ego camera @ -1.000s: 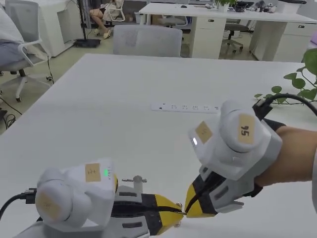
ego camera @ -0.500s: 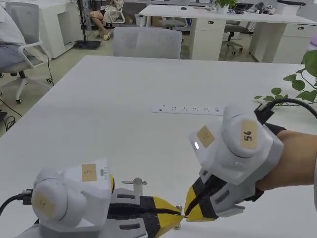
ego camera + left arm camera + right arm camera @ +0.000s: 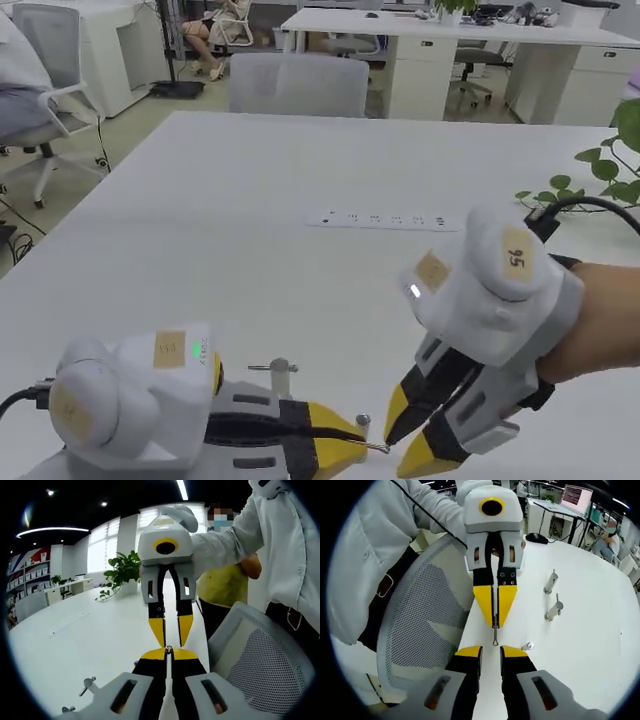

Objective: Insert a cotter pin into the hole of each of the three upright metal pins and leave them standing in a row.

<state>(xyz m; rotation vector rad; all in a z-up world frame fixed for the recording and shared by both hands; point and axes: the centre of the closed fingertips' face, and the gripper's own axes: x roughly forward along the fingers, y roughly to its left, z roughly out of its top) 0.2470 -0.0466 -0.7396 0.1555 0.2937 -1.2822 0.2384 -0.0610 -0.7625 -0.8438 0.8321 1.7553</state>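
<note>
My left gripper (image 3: pixel 350 447) lies low at the table's near edge, shut on a thin cotter pin (image 3: pixel 495 632) whose looped end sticks out past its yellow tips. My right gripper (image 3: pixel 398 455) faces it tip to tip, jaws open, a short gap from the cotter pin (image 3: pixel 376 447). In the right gripper view two metal pins (image 3: pixel 550 582) (image 3: pixel 553 609) stand on the table, each with a cross piece near the top. A third, bare-looking pin (image 3: pixel 526 646) stands close by the jaws. One upright pin (image 3: pixel 280 373) rises behind the left gripper.
A white power strip (image 3: pixel 375 218) lies across the middle of the white table (image 3: pixel 250 200). A green plant (image 3: pixel 610 160) reaches in at the right edge. A mesh office chair (image 3: pixel 420 615) stands at the near edge, where a person stands too.
My right gripper has opened and drawn back a little to the right, away from the left gripper's tips. The cotter pin stays in the left gripper.
</note>
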